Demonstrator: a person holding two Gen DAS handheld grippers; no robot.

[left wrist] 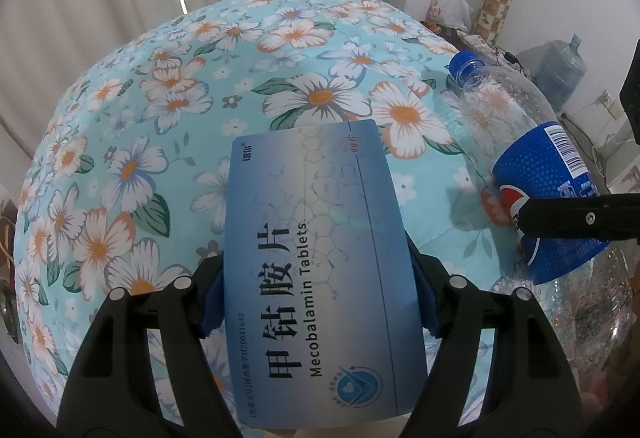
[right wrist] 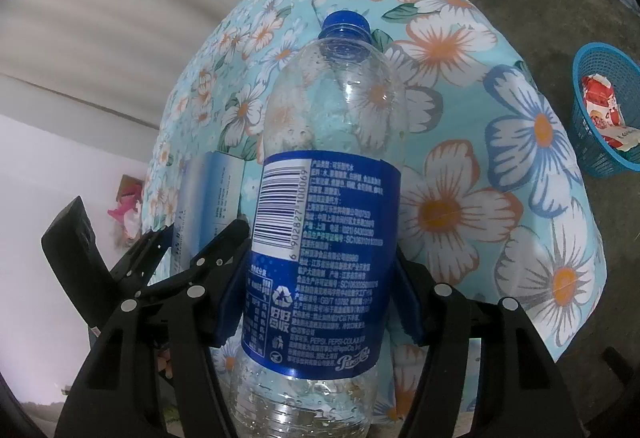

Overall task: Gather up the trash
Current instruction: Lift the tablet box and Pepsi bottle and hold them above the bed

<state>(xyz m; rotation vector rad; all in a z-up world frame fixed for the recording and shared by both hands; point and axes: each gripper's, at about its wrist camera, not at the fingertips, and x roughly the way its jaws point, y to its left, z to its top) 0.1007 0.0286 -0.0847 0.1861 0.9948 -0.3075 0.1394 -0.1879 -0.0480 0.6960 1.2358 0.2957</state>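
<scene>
Both grips secured, so the step now judged to be lifting each piece off the flowered cloth [left wrist: 312, 50] and carrying it to the blue basket [right wrist: 592, 142], seen on the floor at the right of the right wrist view with a red-and-white wrapper [right wrist: 600, 106] already inside. Best done by raising straight up first, keeping both pieces level and well apart so neither knocks the other, then swinging over the basket rim before letting go. Worth squeezing gently: thin card and an empty bottle both likely to buckle or slip under a hard pinch. Left gripper [left wrist: 316, 302] pinching the tablet box [left wrist: 316, 258] across its width, blue pads pressed on the two long edges, box standing flat-face to the camera and reaching forward past the fingertips over the cloth. Right gripper [right wrist: 316, 302] clamped on the plastic bottle [right wrist: 328, 198], pads bearing on the blue label at both sides, blue cap pointing away from the camera, clear lower body running back between the fingers. Bottle seemingly empty apart from droplets inside. Box just beside the bottle, to its left in the right wrist view; whether touching, not clear. Basket well apart from both.
</scene>
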